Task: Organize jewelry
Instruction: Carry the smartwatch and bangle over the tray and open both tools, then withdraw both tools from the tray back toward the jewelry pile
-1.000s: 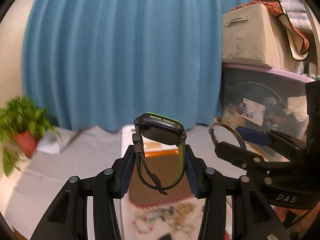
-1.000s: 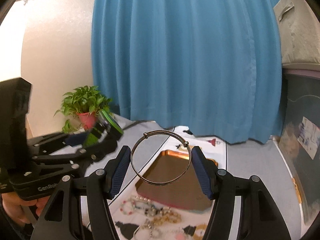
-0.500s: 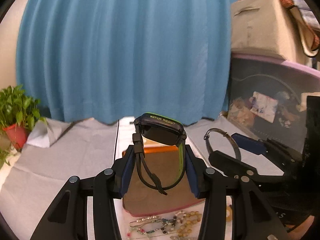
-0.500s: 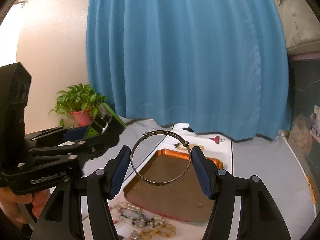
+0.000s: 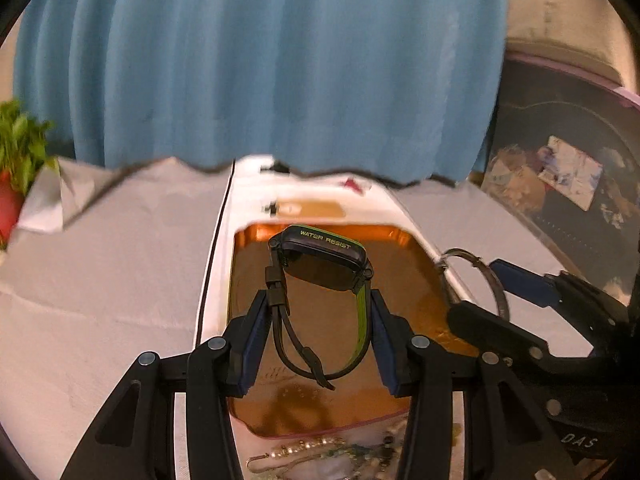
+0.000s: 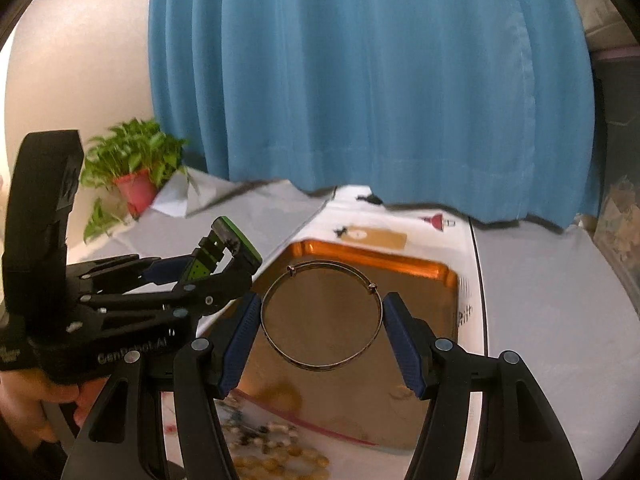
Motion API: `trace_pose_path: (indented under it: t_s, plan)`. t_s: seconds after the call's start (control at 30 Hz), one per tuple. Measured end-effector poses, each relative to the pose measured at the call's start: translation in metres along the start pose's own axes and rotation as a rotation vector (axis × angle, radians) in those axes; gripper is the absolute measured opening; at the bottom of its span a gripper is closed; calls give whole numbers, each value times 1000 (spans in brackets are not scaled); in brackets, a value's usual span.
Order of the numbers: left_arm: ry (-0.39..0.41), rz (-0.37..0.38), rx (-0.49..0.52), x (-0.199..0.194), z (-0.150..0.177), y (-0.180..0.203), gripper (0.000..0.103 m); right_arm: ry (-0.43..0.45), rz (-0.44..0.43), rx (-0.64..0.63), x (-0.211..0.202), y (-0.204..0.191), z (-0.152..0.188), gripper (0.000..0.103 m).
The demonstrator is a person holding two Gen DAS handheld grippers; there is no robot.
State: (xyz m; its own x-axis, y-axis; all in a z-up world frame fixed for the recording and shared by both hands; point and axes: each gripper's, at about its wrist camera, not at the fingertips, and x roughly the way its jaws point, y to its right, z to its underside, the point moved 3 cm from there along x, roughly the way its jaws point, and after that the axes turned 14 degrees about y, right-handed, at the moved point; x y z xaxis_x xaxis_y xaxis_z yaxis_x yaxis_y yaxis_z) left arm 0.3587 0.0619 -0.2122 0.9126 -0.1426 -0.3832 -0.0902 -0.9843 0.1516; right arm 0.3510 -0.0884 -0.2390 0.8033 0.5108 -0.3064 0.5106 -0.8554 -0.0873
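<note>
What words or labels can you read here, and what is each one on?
"WATER RESIST": on the watch case, held in the left gripper.
"DAS": on the right gripper body, left wrist view.
"GenRobot.AI": on the left gripper body, right wrist view, partly blurred.
Tray markings: too faint to read.

Warm, even indoor light fills both views, brightest on the wall (image 6: 68, 64) at upper left of the right view. The orange tray (image 5: 404, 240) rim shows glare. Fisheye bending and dark vignetting mark the corners; the blue curtain (image 5: 260, 60) and background look softly blurred.
</note>
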Motion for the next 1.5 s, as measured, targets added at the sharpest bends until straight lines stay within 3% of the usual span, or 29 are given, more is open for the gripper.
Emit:
trace_pose_path:
  t_s: [0.43,0.6,0.7,0.8,0.93,1.13,1.3,1.5]
  plan:
    - [-203,-34,-5,44,52,-13,43,-232,83,49,53,31,56,63]
    - [-220,-34,-12,46,58,-16,44,-285,97,71,58,39,64,63]
    - [-213,-44,2,47,58,-15,50,-298,100,74,56,41,66,64]
    - [-208,-43,-22,42,56,-16,54,-301,120,68,52,43,67,77]
    - [-158,-60,-22,11,48,-14,82,-268,119,116,31,45,63,82]
    - [-145,-67,-42,-52,32,-7,84,-213,139,187,-19,33,45,93]
    - [-60,-58,-20,-127,12,11,91,-171,138,173,-74,7,23,98]
    - [58,-26,17,-217,-10,42,96,-65,133,71,-165,-42,-7,103]
